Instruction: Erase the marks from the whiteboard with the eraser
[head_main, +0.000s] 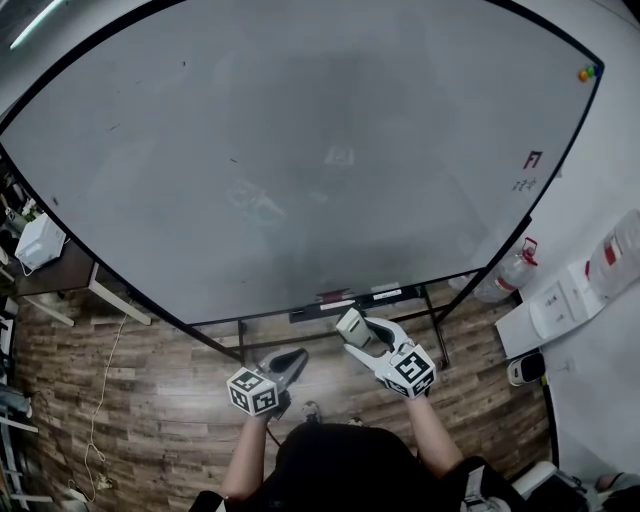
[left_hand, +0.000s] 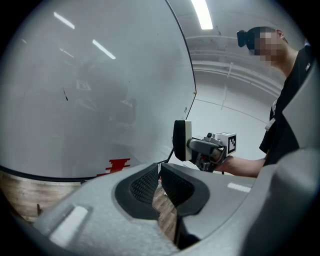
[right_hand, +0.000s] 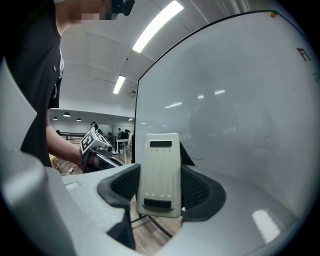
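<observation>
My right gripper (right_hand: 159, 181) is clamped on the eraser (right_hand: 159, 172), which stands upright between both pads with its pale back toward the camera. In the head view it sits low, under the whiteboard's (head_main: 300, 160) bottom edge and apart from the surface. My left gripper (left_hand: 160, 176) has its jaws drawn together with nothing between them, and it hangs just beside the right one, a little lower.

The board is mostly grey smudge. A red mark (head_main: 533, 158) shows near its right edge, with small dark marks (head_main: 523, 184) just below it. Two magnets (head_main: 586, 73) sit at the top right corner.

The tray (head_main: 300, 314) along the bottom edge holds a few thin sticks (head_main: 360, 296), red, dark and white; I can't tell what they are. A clear jug (head_main: 505, 275) with a red handle stands on the floor by the stand's right leg, and I can't make out whether it holds anything.
</observation>
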